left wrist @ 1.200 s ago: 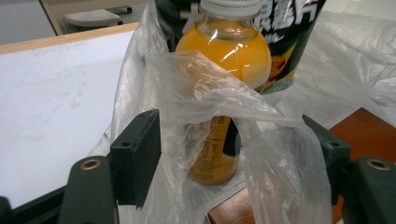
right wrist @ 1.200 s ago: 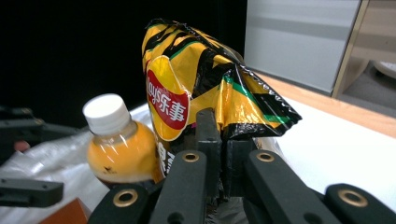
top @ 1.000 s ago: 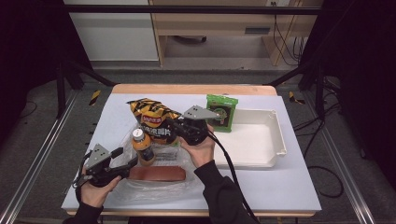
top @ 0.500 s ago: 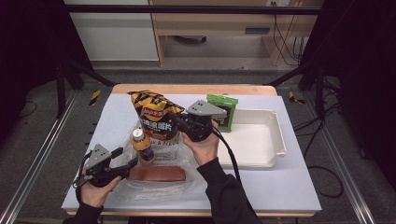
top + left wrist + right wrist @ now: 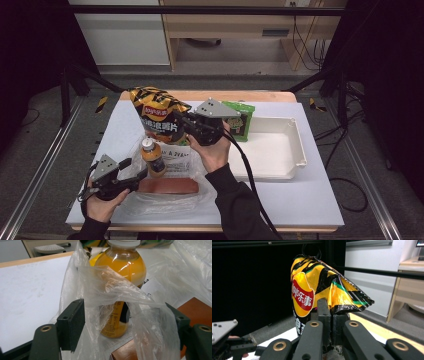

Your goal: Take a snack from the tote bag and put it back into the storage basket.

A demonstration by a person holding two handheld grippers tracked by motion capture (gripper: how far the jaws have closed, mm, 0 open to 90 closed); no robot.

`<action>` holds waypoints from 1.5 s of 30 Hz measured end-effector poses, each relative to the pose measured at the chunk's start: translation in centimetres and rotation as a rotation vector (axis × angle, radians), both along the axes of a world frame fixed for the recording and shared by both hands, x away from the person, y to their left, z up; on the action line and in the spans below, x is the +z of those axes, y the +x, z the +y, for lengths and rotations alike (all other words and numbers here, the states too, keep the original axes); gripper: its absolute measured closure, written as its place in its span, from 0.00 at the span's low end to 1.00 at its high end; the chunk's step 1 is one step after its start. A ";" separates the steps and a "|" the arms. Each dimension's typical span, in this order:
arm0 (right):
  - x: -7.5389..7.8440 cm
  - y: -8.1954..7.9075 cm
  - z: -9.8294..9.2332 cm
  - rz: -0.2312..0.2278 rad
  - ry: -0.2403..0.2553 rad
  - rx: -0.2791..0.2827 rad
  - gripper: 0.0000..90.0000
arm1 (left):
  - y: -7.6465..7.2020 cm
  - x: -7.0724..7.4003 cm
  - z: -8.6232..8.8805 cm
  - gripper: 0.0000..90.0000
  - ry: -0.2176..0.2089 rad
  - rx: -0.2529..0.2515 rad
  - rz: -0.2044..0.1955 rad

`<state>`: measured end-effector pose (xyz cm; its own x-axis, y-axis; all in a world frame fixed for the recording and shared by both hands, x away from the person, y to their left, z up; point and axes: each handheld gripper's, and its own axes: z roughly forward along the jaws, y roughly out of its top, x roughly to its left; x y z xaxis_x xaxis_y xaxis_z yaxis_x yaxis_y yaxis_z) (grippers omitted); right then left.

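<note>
A yellow and black chip bag [image 5: 157, 115] [image 5: 312, 290] hangs above the table's far middle, pinched at its lower right edge by my right gripper [image 5: 181, 121] [image 5: 331, 312], which is shut on it. Near the front left, my left gripper [image 5: 134, 169] [image 5: 125, 322] stands with its jaws wide apart. Clear plastic bag film [image 5: 105, 285] [image 5: 170, 200] drapes between them without being pinched. An orange juice bottle [image 5: 152, 157] [image 5: 120, 270] stands upright just beyond those jaws, partly behind the film.
A flat brown box [image 5: 167, 186] [image 5: 197, 311] lies in the plastic bag at the front. A white tray [image 5: 300, 145] sits on the right, with a green packet [image 5: 240, 119] leaning at its far left corner. Printed paper [image 5: 175, 155] lies beside the bottle.
My right gripper has risen with the chip bag, which went from lying low on the table to hanging upright. The left gripper, bottle and box have stayed put.
</note>
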<state>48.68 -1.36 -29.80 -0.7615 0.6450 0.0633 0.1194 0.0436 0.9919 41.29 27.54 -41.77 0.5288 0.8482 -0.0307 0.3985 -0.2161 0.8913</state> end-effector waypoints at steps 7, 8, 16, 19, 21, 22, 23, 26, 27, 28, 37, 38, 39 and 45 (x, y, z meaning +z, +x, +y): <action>1.7 -0.3 -0.1 -0.030 -0.005 -0.012 0.98 | 0.0 0.0 0.0 0.31 0.001 0.000 0.000; 1.9 -0.3 -0.2 -0.036 -0.005 -0.011 0.98 | 0.0 0.0 0.0 0.31 0.001 0.000 -0.001; 4.0 -1.1 -0.8 -0.056 0.032 -0.004 0.98 | 0.0 0.0 -0.1 0.31 0.005 0.002 0.000; 4.3 -1.1 -0.3 -0.065 0.035 0.000 0.98 | 0.0 0.0 -0.1 0.31 0.005 0.003 0.004; 4.2 -1.0 0.2 -0.063 0.035 0.006 0.98 | 0.0 0.0 -0.1 0.31 0.001 0.001 0.000; 4.2 -1.0 0.4 -0.061 0.036 0.010 0.98 | 0.0 0.0 -0.1 0.31 0.000 0.001 -0.001; 4.2 -0.9 0.5 -0.059 0.036 0.014 0.99 | 0.0 0.0 -0.1 0.31 -0.001 0.000 -0.001; 4.3 -0.9 0.3 -0.059 0.040 0.013 0.99 | 0.0 0.0 0.0 0.31 -0.002 0.001 -0.002; 4.4 -1.0 0.0 -0.062 0.041 0.011 0.99 | -0.1 0.0 0.0 0.31 -0.003 0.002 -0.003; 4.4 -1.0 0.0 -0.062 0.041 0.011 0.99 | -0.1 0.0 0.0 0.31 -0.003 0.002 -0.003; 4.7 -1.1 -3.7 -0.066 0.031 -0.058 0.99 | -0.3 0.6 0.2 0.30 -0.020 0.000 -0.018; 4.5 -1.1 -4.2 -0.062 0.032 -0.067 0.99 | -0.3 0.7 0.3 0.30 -0.021 -0.001 -0.019; 4.4 -1.0 -4.6 -0.060 0.031 -0.078 0.99 | -0.4 0.7 0.3 0.30 -0.028 0.002 -0.023; 3.6 -1.0 -7.5 -0.046 0.026 -0.123 0.99 | -0.5 1.1 0.6 0.30 -0.039 0.007 -0.031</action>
<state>47.64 -8.87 -26.21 -0.6795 0.7321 0.0482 0.0769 0.0057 0.9970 40.80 28.18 -40.70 0.5241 0.8503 -0.0476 0.3720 -0.1783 0.9109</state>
